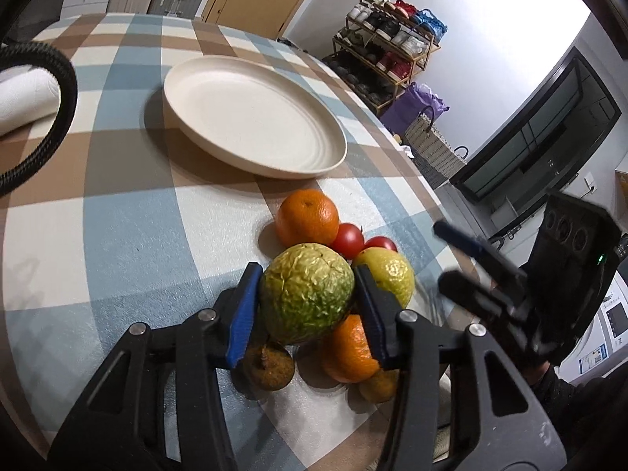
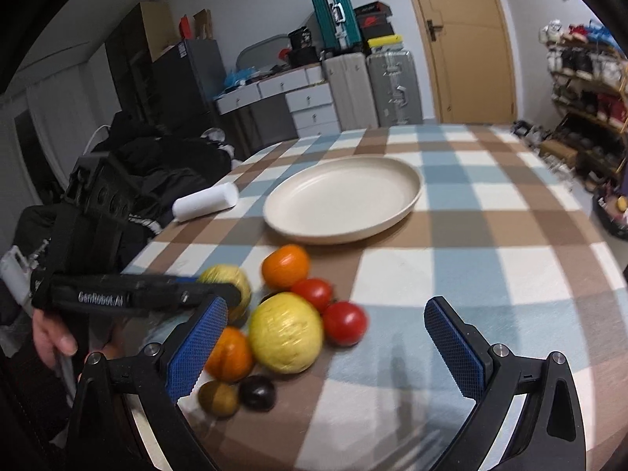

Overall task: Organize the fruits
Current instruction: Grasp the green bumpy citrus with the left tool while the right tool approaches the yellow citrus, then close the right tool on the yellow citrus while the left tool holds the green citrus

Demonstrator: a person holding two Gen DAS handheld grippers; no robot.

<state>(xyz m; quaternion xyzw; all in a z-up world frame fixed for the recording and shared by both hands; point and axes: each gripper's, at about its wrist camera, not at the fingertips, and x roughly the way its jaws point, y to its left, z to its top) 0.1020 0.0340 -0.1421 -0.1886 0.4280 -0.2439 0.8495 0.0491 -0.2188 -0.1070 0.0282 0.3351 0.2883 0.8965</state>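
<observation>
Your left gripper [image 1: 307, 303] pinches the green-yellow citrus [image 1: 307, 293], right gripper [image 2: 325, 343] spread empty — lift carelessly and the touching neighbours — the lemon [image 1: 388, 276], the near orange [image 1: 349, 349] — roll away.

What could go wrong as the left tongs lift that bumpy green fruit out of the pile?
The bumpy green-yellow fruit sits between the left tongs, resting against the other fruit, so lifting it may send the round red tomatoes rolling. The cream round plate lies beyond the pile, so a weak grip could drop it.
</observation>
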